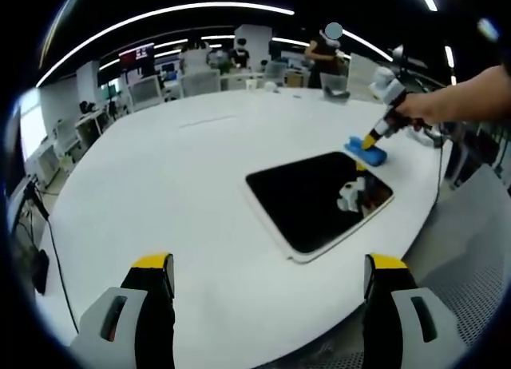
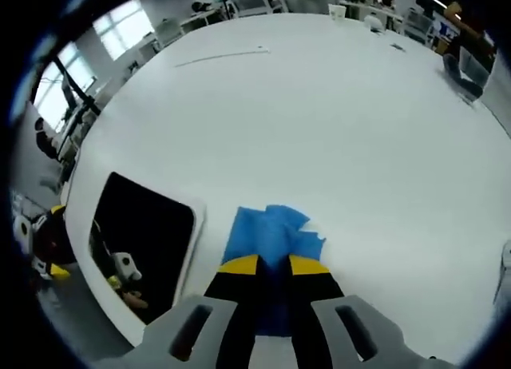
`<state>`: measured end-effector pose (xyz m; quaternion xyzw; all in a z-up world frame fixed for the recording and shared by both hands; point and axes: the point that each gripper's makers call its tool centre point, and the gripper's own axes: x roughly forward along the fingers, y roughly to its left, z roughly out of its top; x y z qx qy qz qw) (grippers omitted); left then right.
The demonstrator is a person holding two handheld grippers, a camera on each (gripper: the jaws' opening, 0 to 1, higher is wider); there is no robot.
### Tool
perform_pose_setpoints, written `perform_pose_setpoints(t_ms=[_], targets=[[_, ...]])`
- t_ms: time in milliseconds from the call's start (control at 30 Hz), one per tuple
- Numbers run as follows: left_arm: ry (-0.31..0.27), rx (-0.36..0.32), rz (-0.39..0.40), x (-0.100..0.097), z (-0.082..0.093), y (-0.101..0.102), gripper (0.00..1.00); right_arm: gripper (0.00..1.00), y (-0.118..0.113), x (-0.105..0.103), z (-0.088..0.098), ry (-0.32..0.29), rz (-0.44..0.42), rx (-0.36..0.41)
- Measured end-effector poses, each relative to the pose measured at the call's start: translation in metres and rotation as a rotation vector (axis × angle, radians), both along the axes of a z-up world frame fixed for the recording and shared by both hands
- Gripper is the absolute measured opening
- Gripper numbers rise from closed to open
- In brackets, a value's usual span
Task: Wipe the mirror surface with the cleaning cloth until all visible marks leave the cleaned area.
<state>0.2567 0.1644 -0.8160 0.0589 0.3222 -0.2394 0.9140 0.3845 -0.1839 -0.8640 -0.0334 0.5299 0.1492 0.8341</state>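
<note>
Wiping task, cloth pick-up stage. The mirror [image 1: 318, 200], a dark rectangular panel with a pale rim, lies flat on the white table [image 1: 176, 185] near its right edge. The blue cleaning cloth [image 2: 270, 240] rests crumpled on the table just beside the mirror's far corner, touching or nearly touching the rim; which cannot be told. The right gripper [image 2: 273, 265] has its 2 yellow-tipped jaws drawn narrow around the near part of the cloth, apparently pinching it so that it can be dragged onto the glass. In the left gripper view this same tool [image 1: 375, 134] is seen held by a hand [image 1: 423, 107] and angled down onto the cloth. The left gripper [image 1: 267, 275] hovers near the table's near edge with jaws spread wide and empty, probably kept back to leave the mirror unobstructed. No wiping contact with the glass is visible yet.
</note>
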Motion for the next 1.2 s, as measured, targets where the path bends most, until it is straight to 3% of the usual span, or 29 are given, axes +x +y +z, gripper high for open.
perform_pose_setpoints(t_ms=[33, 233, 567, 767, 867, 967, 1067, 1133, 1200], targets=[[0.000, -0.004, 0.005, 0.000, 0.000, 0.000, 0.99, 0.07, -0.001, 0.002, 0.000, -0.013, -0.041, 0.012], [0.000, 0.004, 0.009, 0.001, -0.001, 0.002, 0.99, 0.07, 0.000, 0.000, 0.001, -0.065, -0.057, -0.003], [0.010, 0.001, -0.006, 0.000, -0.003, -0.001, 0.99, 0.08, 0.001, 0.002, 0.001, -0.091, 0.004, -0.022], [0.014, 0.004, 0.001, 0.000, -0.004, 0.000, 1.00, 0.18, 0.008, -0.001, 0.001, -0.096, 0.048, -0.011], [-0.014, 0.031, 0.004, 0.003, -0.001, 0.004, 1.00, 0.20, 0.008, -0.001, 0.002, -0.182, 0.107, 0.001], [-0.006, 0.040, 0.024, 0.003, -0.004, 0.012, 1.00, 0.33, 0.019, -0.008, 0.004, -0.210, 0.145, 0.048], [-0.011, 0.037, 0.021, 0.003, -0.002, 0.010, 1.00, 0.56, 0.022, -0.013, 0.008, -0.234, 0.140, 0.055], [-0.013, 0.027, 0.020, 0.003, -0.002, 0.009, 1.00, 0.57, 0.037, -0.015, 0.026, -0.291, 0.103, 0.197], [-0.019, 0.024, 0.025, 0.004, 0.000, 0.009, 1.00, 0.62, 0.038, -0.031, 0.036, -0.310, 0.152, 0.186]])
